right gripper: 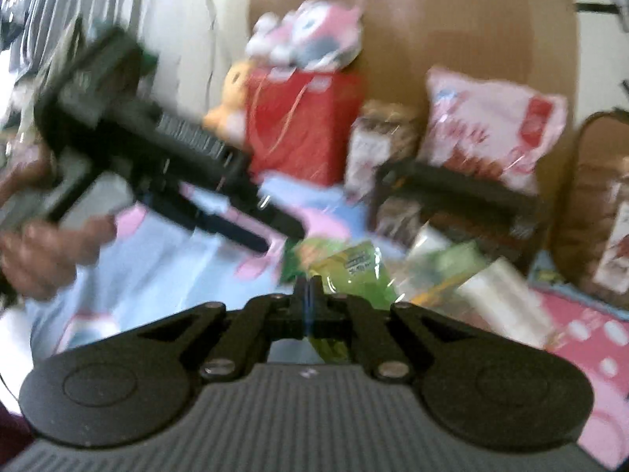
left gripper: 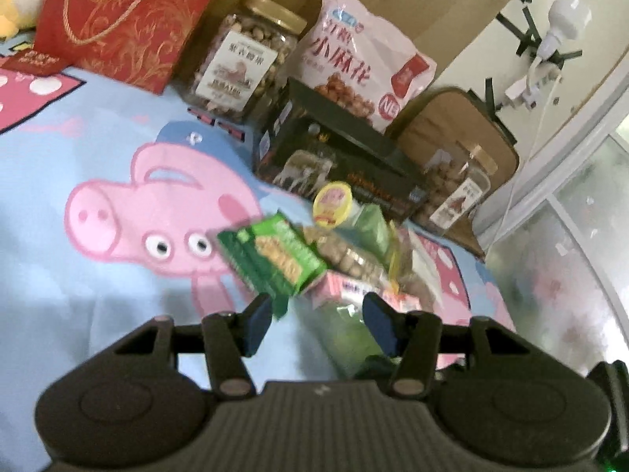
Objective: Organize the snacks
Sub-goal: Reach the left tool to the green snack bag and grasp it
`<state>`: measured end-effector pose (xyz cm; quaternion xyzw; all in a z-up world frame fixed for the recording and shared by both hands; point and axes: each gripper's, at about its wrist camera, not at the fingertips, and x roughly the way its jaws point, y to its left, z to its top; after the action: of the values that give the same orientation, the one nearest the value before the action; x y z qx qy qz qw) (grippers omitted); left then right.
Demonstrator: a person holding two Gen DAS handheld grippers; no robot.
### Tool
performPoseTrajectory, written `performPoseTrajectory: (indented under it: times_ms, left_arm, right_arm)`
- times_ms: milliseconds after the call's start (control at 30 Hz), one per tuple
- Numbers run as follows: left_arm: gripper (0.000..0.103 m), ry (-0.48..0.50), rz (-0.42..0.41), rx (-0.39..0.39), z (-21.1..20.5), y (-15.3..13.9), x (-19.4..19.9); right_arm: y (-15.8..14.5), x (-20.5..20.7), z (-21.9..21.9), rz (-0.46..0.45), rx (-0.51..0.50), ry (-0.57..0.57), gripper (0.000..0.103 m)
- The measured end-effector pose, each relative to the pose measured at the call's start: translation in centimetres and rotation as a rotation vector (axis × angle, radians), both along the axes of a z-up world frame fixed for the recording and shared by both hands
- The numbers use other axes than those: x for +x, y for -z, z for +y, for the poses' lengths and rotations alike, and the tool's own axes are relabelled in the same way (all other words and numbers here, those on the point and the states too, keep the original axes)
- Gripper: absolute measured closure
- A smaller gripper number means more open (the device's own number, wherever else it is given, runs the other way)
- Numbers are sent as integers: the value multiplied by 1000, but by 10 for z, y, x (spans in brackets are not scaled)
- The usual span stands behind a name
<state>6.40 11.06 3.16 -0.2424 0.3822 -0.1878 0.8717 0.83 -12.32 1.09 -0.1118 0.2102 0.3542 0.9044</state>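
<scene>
We are working over a bed covered by a pale blue cartoon-pig sheet (left gripper: pixel 98 149), with a loose heap of small snacks near its middle. Our left gripper (left gripper: pixel 316 324) hovers just above the heap with its jaws spread wide and nothing between them. Just ahead of it lie a green wafer pack (left gripper: pixel 275 257), a small round yellow-lidded cup (left gripper: pixel 332 203) and a clear bag of round brown snacks (left gripper: pixel 350 259). Our right gripper (right gripper: pixel 308 291) has its jaws pressed together, apparently pinching the edge of a green crinkly packet (right gripper: pixel 350 271); motion blur makes the contact hard to confirm. Already lined along the back are a red gift bag (left gripper: pixel 125 19), a nut jar (left gripper: pixel 240 67), a pink snack bag (left gripper: pixel 361 63), a dark box (left gripper: pixel 334 157) and a second jar (left gripper: pixel 458 185). We judge the small packets to be light, soft and slippery, with brittle contents, so a gentle pinch on a sealed edge seems best; the wafer pack looks stiffer and could be taken across its narrow sides.
</scene>
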Motion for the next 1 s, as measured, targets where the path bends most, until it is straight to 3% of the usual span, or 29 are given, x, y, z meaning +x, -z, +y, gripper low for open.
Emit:
performPoseTrajectory:
  times_ms: [100,200,333,433,500,667,767,833,900,967,1000]
  left_arm:
    - [51,35,10,2,-2,5,-5]
    - [39,57,13,6,-6,9,-7]
    - [38,81,50,-13,-13,18,-3]
    - [28,96,40,-12,-21,19,-2]
    - [28,105,31,-4,-26,19,-3]
    - [29,113,-17,33,-41,20,-10]
    - [29,101,-47,44,-43,21,-15]
    - [37,85,-41,19,-38,22,-16]
    - [54,84,-28,-21,-32,21,-14]
    - [65,156,-24,-146,-28,17,-11]
    - [65,189,-27,-195,-29,13,-10]
  right_arm:
    - [6,-3,-4,90,26,-36,63]
    - [-3,-7,-26,124,112,-35,59]
    - [-6,6,-61,223,203,94,58]
    - [3,20,-78,298,235,200,58]
    - [9,26,-82,332,255,210,58]
    - [10,30,-55,333,249,141,60]
    - [8,16,-39,255,182,148,66]
    - [7,15,-38,242,182,156,69]
    - [7,18,-44,251,211,166,71]
    - [4,18,-50,236,238,176,80]
    - [0,18,-52,238,263,158,84]
